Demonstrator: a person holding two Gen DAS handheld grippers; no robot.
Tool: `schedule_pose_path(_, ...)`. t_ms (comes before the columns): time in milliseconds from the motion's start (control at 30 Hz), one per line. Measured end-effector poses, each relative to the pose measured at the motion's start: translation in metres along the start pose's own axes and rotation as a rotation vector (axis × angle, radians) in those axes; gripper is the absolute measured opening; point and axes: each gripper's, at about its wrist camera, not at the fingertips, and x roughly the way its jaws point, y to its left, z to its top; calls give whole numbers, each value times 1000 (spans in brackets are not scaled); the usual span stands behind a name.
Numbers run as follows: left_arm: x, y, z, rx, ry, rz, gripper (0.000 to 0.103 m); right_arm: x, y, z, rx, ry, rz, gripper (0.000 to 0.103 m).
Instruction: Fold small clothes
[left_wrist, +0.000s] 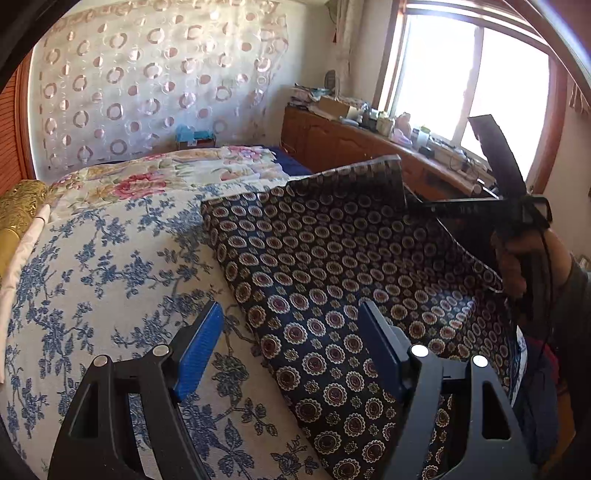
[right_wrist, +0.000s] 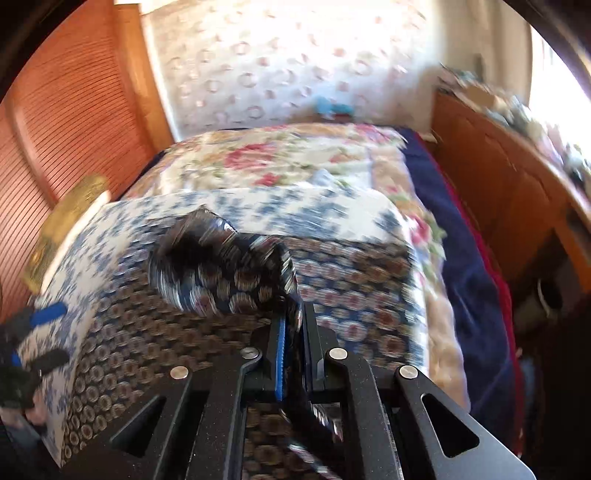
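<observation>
A dark navy cloth with round medallion print (left_wrist: 332, 280) lies on the blue-and-white floral bed cover (left_wrist: 96, 266). My left gripper (left_wrist: 291, 350) is open and empty, hovering over the cloth's left edge. My right gripper (right_wrist: 291, 332) is shut on a corner of the cloth (right_wrist: 229, 273) and lifts it, so that the corner curls over the rest. In the left wrist view the right gripper (left_wrist: 517, 206) holds the cloth's right edge raised. The left gripper shows at the far left of the right wrist view (right_wrist: 33, 332).
A pink floral quilt (left_wrist: 177, 173) lies further back on the bed. A wooden cabinet (left_wrist: 354, 147) with clutter stands along the right under the window (left_wrist: 469, 77). A gold cushion (left_wrist: 18, 214) sits at the left. A wooden slatted door (right_wrist: 55, 129) is on the left.
</observation>
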Motion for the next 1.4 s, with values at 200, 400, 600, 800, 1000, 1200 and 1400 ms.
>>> schedule_pose_path(200,11,-8,-4,28,57,0,76,6,-5,-5,-5,26,-14,42)
schedule_pose_path(400,23,-8,-5,31,114,17,76,22,-12,-5,-30,62,-13,45)
schedule_pose_path(600,36,-3,-7,3,183,16,78,33,-14,3,-83,99,-9,40)
schedule_pose_path(800,43,-19,-7,79,214,69,87,26,-4,0,-144,81,-5,9)
schedule_pose_path(1000,43,-23,-10,102,223,73,90,9,-2,-5,-162,38,8,3)
schedule_pose_path(1200,43,-25,-9,106,224,74,91,-5,1,-11,-160,11,2,3)
schedule_pose_path(1400,22,-17,-6,48,114,7,90,-18,0,-17,-139,-8,13,2)
